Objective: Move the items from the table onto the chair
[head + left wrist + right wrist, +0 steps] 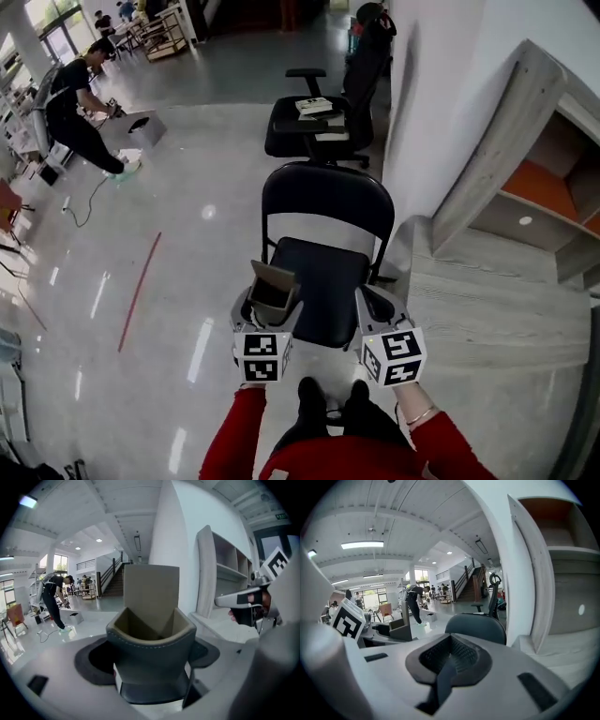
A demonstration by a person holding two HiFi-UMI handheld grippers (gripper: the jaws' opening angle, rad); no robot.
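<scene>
Grip comes first: your left gripper (270, 314) is clamped on the dark grey stitched box with a tan cardboard lining (151, 641). The jaws bear on it low down. The box sits upright, with its tan flap (151, 591) standing above the open mouth. Your right gripper (449, 660) has its jaws drawn together on nothing and hangs just beside the left.

Both hover at the front of the black padded folding chair (323, 277). The box is over the seat's left edge and looks not yet set down. The grey wood-grain table (487, 300) lies to your right, just beside the chair.

To do this step well, I would bring the box in over the middle of the seat, so it does not perch on the rounded edge. Lower it level until the base rests flat on the cushion. Keep the squeeze light, since the lined walls look likely to dent. Part the jaws only once the weight is on the seat. Then draw straight back toward yourself, so the tall flap does not catch and tip the box.
</scene>
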